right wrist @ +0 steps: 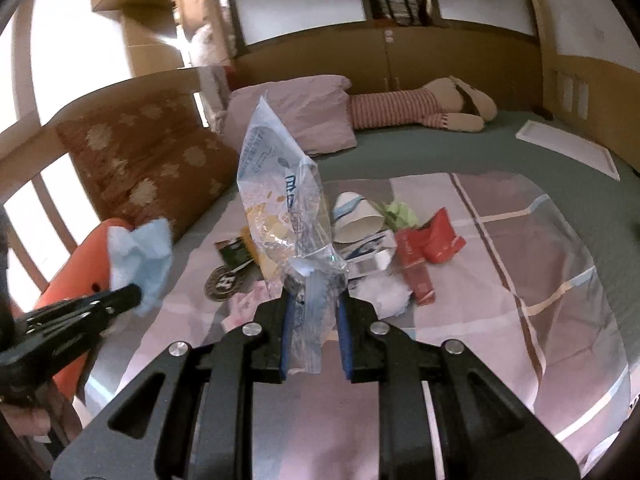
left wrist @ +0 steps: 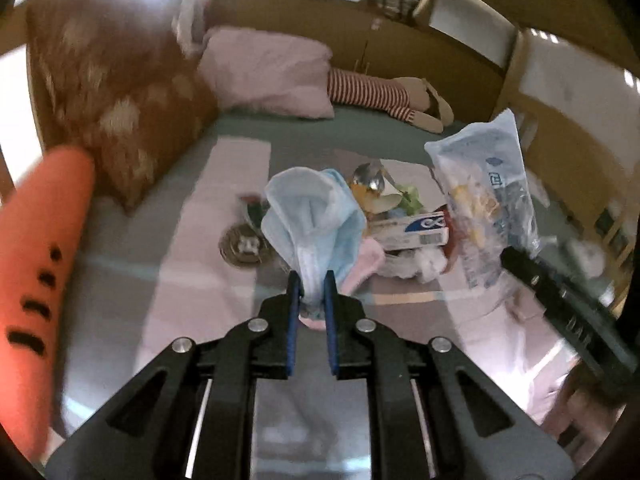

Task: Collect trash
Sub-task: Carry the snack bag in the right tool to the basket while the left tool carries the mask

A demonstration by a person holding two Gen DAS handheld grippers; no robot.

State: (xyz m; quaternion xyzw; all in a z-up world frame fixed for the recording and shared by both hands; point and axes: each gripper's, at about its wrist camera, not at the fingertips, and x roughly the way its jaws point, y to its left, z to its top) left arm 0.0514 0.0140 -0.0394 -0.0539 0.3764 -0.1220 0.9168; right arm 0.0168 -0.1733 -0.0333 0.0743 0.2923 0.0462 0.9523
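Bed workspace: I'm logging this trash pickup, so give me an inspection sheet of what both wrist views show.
Surface: bed, green sheet, with a plaid blanket spread on it.
Job's things: blue mask; clear bag; both lifted.
Clutter: paper cup, red wrapper, box, round tin, tissue heaped on the blanket.
Grippers: left gripper shut on the mask; right gripper shut on the bag.
Cables: nothing seen.
Surroundings: pink pillow, brown cushion, carrot plush, striped plush, wooden cabinets.
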